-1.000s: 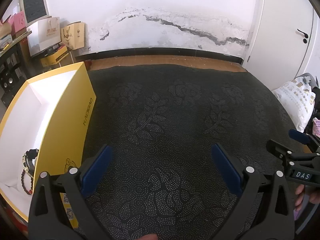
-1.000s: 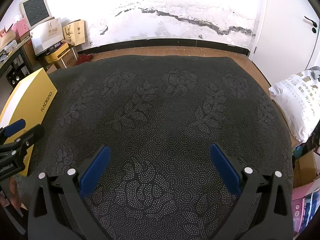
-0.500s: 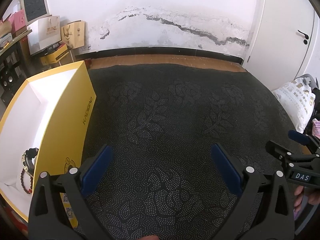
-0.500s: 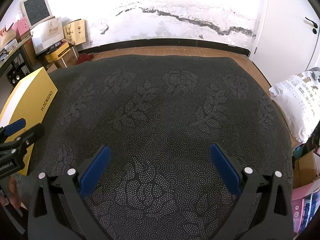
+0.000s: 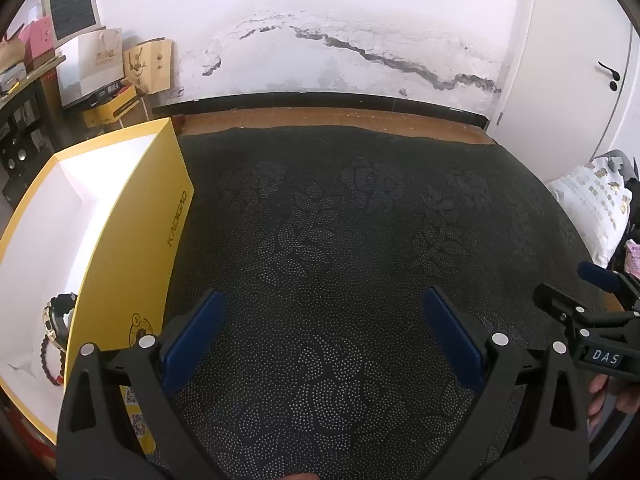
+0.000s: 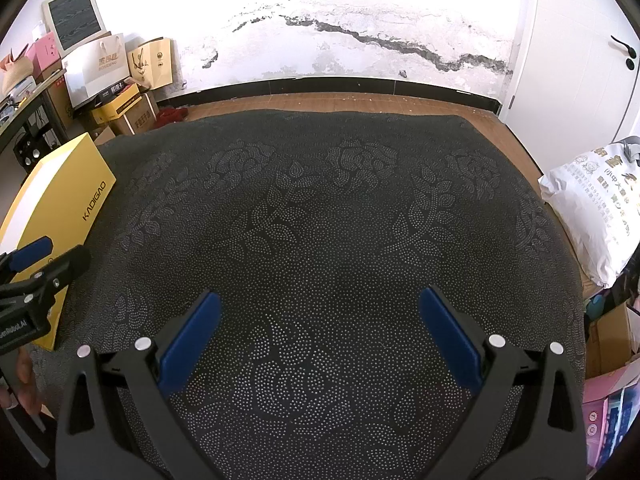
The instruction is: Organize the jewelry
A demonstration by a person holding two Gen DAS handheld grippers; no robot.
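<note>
A yellow box [image 5: 132, 240] with a white inside lies open at the left of a black patterned cloth [image 5: 340, 220]. In its near corner rest a gold and black watch [image 5: 56, 318] and a dark red bead bracelet [image 5: 50, 362]. My left gripper [image 5: 324, 320] hangs open above the cloth just right of the box, holding nothing. My right gripper [image 6: 320, 316] is open too, over the middle of the cloth [image 6: 320, 208], empty. The box [image 6: 52, 216] shows at the left of the right wrist view, behind the left gripper's fingers [image 6: 44, 268].
Paper bags and cartons [image 6: 116, 68] are stacked at the back left by the cracked wall. A white printed sack [image 6: 592, 204] lies off the cloth's right edge, with boxes [image 6: 612, 408] below it. A white door [image 5: 576, 60] stands at the right.
The left wrist view has shifted slightly, so the yellow box sits a bit further right. Both grippers stay open and empty.
</note>
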